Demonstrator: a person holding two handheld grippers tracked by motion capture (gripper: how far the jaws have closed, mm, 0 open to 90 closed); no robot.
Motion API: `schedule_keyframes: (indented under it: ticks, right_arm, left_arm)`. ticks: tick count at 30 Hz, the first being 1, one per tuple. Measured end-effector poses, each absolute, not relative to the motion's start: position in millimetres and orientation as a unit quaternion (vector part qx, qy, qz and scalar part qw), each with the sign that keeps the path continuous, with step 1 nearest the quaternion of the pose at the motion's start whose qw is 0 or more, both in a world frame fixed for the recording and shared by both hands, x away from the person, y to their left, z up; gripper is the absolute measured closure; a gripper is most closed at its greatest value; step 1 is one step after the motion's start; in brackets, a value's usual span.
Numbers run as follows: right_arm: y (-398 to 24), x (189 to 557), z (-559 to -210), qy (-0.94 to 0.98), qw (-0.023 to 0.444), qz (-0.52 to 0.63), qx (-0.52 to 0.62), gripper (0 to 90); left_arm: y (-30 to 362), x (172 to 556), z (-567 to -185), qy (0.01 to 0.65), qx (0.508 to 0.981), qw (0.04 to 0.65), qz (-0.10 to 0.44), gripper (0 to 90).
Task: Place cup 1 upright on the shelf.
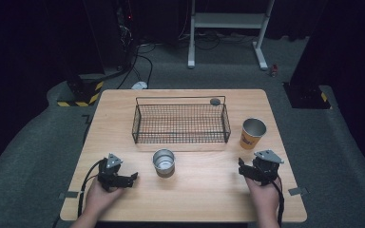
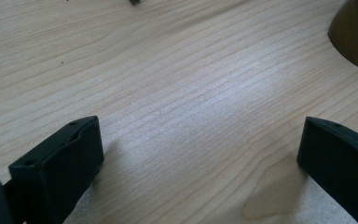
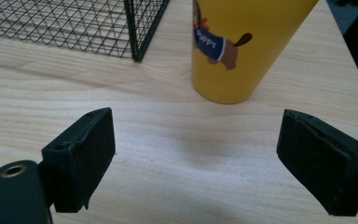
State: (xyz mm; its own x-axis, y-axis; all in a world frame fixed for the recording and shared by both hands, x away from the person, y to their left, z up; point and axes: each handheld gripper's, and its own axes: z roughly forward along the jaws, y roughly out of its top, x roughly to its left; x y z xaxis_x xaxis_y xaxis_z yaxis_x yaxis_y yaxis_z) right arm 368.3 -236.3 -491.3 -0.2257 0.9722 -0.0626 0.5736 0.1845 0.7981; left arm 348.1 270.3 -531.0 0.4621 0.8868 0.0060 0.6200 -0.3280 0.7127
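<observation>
- The left gripper (image 1: 134, 178) is lying low near the table's (image 1: 209, 194) front left, held in the person's left hand (image 1: 102, 192), whose forearm is coming in from the bottom edge of the high view.
- Its jaws are pointing sideways toward the table's middle and standing wide apart, with nothing between them; in the left gripper view (image 2: 200, 154) bare wood is showing in the gap.
- The right gripper (image 1: 241, 168) is sitting near the front right, gripped by the right hand (image 1: 264, 190); its jaws are likewise spread wide and gripping nothing, as the right gripper view (image 3: 196, 154) is showing.
- The silver cup (image 1: 164, 163) is standing upright on the table between the two grippers, nearer the left one, just in front of the wire basket (image 1: 180, 122).
- The yellow cup (image 1: 253, 133) is standing upright just beyond the right gripper and to the right of the basket; in the right gripper view (image 3: 242, 46) it is rising ahead of the gap, apart from both jaws, with a cartoon dog printed on it.
- That view is cutting the yellow cup off at the top, so its rim is out of sight there.
- A dark rounded shape (image 2: 356, 37) is intruding at the top right of the left gripper view, cut off by the frame and too blurred to name for sure.
- A small round grey thing (image 1: 215, 101) is sitting at the basket's far right corner; what it is stays hard to make out.
</observation>
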Motion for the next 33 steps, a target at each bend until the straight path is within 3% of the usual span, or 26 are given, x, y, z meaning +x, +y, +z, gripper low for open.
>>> schedule_keyframes:
  ticks: [33]
  right_arm:
    - [-248.3,429.7,-476.0,0.674,0.321,0.368,0.554,10.2]
  left_arm:
    - [268.8,347.4,-530.5,0.473,0.79,0.332,0.208,4.0]
